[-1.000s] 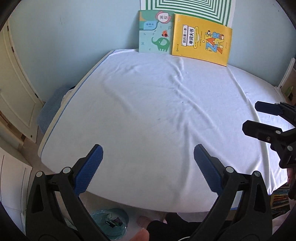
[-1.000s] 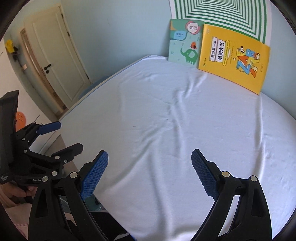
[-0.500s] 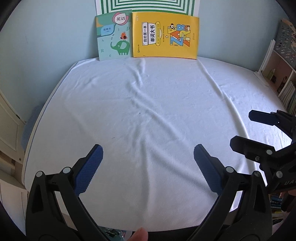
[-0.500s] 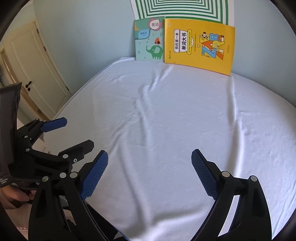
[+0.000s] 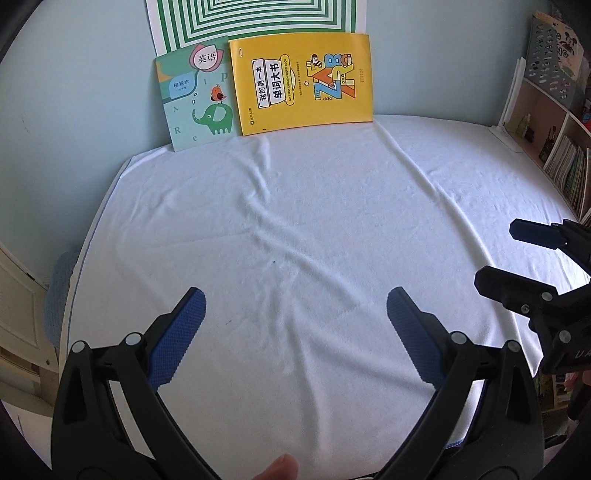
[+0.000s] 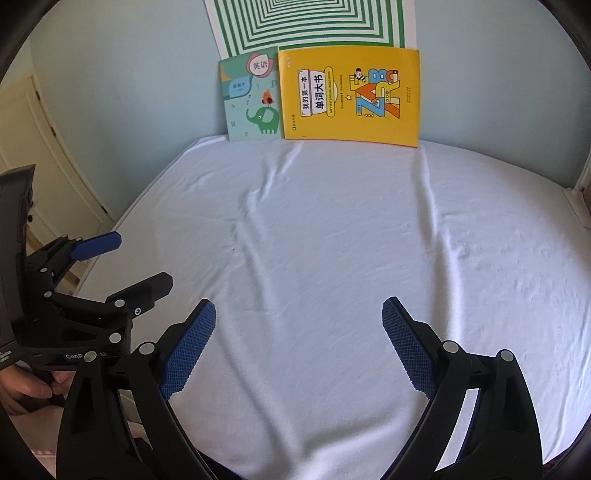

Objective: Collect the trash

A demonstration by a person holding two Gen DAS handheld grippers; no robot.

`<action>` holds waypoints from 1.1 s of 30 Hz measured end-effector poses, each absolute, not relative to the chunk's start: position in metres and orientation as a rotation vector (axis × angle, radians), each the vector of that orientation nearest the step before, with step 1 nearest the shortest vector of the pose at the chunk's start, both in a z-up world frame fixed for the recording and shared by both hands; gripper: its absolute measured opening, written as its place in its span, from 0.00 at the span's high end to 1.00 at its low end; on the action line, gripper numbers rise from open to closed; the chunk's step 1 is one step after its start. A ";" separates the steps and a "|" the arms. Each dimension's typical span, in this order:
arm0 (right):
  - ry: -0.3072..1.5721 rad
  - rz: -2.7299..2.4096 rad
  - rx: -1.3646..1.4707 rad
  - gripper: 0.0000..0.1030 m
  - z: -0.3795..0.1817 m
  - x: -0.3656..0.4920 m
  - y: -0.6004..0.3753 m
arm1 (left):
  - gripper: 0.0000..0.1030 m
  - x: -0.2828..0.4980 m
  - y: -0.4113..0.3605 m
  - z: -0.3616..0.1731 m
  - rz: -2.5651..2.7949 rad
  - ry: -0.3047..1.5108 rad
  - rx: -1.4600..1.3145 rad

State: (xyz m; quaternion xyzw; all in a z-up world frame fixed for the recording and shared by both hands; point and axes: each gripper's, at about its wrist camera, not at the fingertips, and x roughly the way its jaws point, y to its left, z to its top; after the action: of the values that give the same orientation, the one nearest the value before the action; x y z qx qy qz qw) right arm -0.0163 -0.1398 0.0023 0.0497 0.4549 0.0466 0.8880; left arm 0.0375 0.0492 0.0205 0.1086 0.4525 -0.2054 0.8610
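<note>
Seeing my left gripper (image 5: 295, 310) with its blue pads (image 5: 181, 332) spread wide apart, nothing between them, hovering over the near part of the white sheet (image 5: 314, 221). My right gripper (image 6: 299, 321) reads the same: pads (image 6: 406, 350) wide apart, gap empty, over the sheet (image 6: 332, 240) near its front edge. Each one shows in the other's camera: right gripper (image 5: 535, 266) at the right edge of the left view, left gripper (image 6: 103, 269) at the left edge of the right view, both with fingers apart. Hand (image 6: 26, 387) visible on the left gripper's handle.

Sheet is wrinkled, creases running front to back. At the far edge, leaning on the pale blue wall (image 5: 74, 92): yellow book (image 5: 301, 83) and, just beside it on the left, a green booklet with an elephant (image 5: 197, 98). Green-striped poster (image 5: 251, 18) behind both. Bookshelf (image 5: 554, 129) off to the right, door (image 6: 48, 155) to the left.

Trash: I can't see any in either view, can't tell where it is.
</note>
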 end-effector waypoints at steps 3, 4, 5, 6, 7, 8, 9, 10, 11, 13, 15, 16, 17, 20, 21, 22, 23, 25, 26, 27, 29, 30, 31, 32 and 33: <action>0.946 0.084 0.112 0.12 0.001 -0.013 -0.139 | 0.07 0.042 0.049 0.018 -0.448 0.942 0.254; 0.945 0.081 0.114 0.12 0.001 -0.012 -0.138 | 0.07 0.043 0.048 0.017 -0.451 0.941 0.260; 0.945 0.079 0.114 0.12 0.001 -0.011 -0.138 | 0.07 0.044 0.048 0.016 -0.454 0.940 0.261; 0.945 0.077 0.113 0.12 0.001 -0.010 -0.137 | 0.07 0.045 0.048 0.016 -0.457 0.940 0.262; 0.945 0.075 0.111 0.12 0.001 -0.009 -0.136 | 0.07 0.047 0.048 0.015 -0.462 0.940 0.262; 0.945 0.074 0.112 0.12 0.001 -0.009 -0.137 | 0.07 0.048 0.049 0.014 -0.466 0.939 0.261; 0.945 0.072 0.114 0.12 0.001 -0.008 -0.137 | 0.07 0.048 0.048 0.014 -0.471 0.938 0.260; 0.945 0.071 0.116 0.12 0.002 -0.006 -0.138 | 0.07 0.050 0.047 0.013 -0.471 0.939 0.263; 0.946 0.069 0.118 0.12 0.002 -0.006 -0.139 | 0.07 0.051 0.046 0.012 -0.470 0.940 0.268; 0.942 0.066 0.120 0.12 0.004 -0.004 -0.141 | 0.07 0.054 0.044 0.011 -0.475 0.940 0.276; 0.940 0.062 0.119 0.12 0.005 -0.002 -0.143 | 0.07 0.056 0.042 0.012 -0.477 0.934 0.280; 0.940 0.059 0.119 0.12 0.006 -0.001 -0.145 | 0.07 0.057 0.041 0.012 -0.478 0.931 0.281; 0.939 0.056 0.120 0.12 0.006 0.001 -0.147 | 0.07 0.059 0.039 0.012 -0.476 0.928 0.282; 0.936 0.050 0.126 0.12 0.008 0.005 -0.151 | 0.07 0.064 0.037 0.012 -0.472 0.926 0.281; 0.933 0.048 0.125 0.12 0.009 0.007 -0.153 | 0.07 0.066 0.037 0.012 -0.472 0.924 0.280; 0.931 0.048 0.123 0.12 0.010 0.008 -0.154 | 0.07 0.068 0.036 0.012 -0.471 0.921 0.278; 0.930 0.045 0.121 0.12 0.010 0.009 -0.156 | 0.07 0.069 0.036 0.012 -0.470 0.921 0.279; 0.929 0.046 0.123 0.12 0.011 0.011 -0.158 | 0.07 0.071 0.035 0.012 -0.469 0.919 0.278; 0.928 0.047 0.124 0.12 0.011 0.012 -0.159 | 0.07 0.071 0.035 0.012 -0.467 0.918 0.277; 0.928 0.047 0.124 0.12 0.011 0.013 -0.159 | 0.07 0.072 0.035 0.012 -0.466 0.918 0.276; 0.931 0.047 0.123 0.12 0.011 0.015 -0.159 | 0.07 0.073 0.036 0.011 -0.461 0.920 0.277; 0.932 0.048 0.123 0.12 0.010 0.016 -0.159 | 0.07 0.074 0.036 0.011 -0.458 0.921 0.277; 0.932 0.049 0.123 0.12 0.010 0.016 -0.158 | 0.07 0.074 0.037 0.010 -0.454 0.922 0.277; 0.934 0.052 0.122 0.12 0.009 0.017 -0.158 | 0.07 0.075 0.038 0.009 -0.450 0.924 0.278; 0.936 0.054 0.120 0.12 0.009 0.017 -0.158 | 0.07 0.075 0.038 0.009 -0.449 0.926 0.280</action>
State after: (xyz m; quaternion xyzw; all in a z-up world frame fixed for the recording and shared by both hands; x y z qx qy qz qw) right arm 0.0170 -0.1575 0.0087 0.0579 0.4509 0.0258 0.8903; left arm 0.0745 0.0379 0.0090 0.1333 0.4414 -0.2141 0.8611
